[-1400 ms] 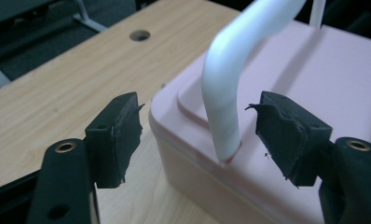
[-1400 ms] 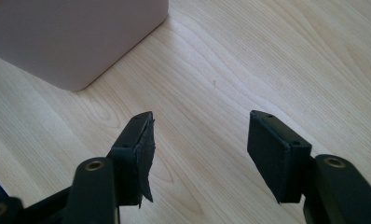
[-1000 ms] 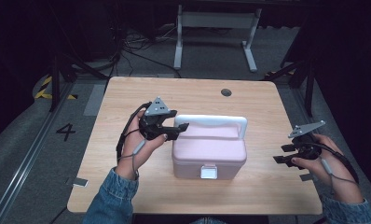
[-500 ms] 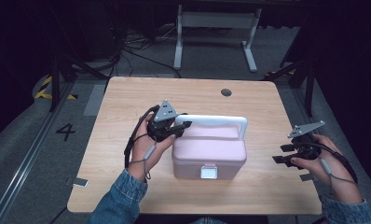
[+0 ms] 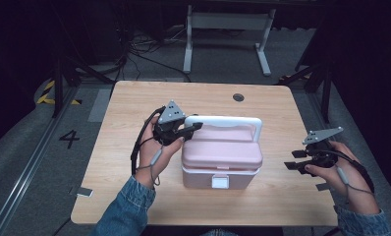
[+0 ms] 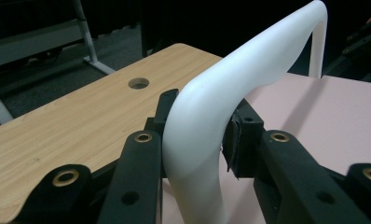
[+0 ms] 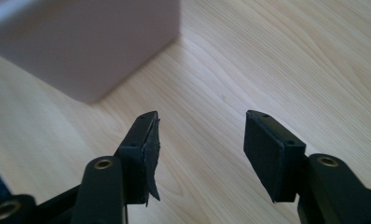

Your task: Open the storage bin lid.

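Since a second ago, the left tool (image 5: 196, 127) has closed on the white handle (image 6: 197, 140) of the pink box (image 5: 222, 157), clamping its left bend. From above the box sits at desk (image 5: 134, 108) centre, a white latch at its six o'clock. Right tool (image 7: 200, 149), at three o'clock, has been narrowing slightly yet stands open, nothing between its pads.
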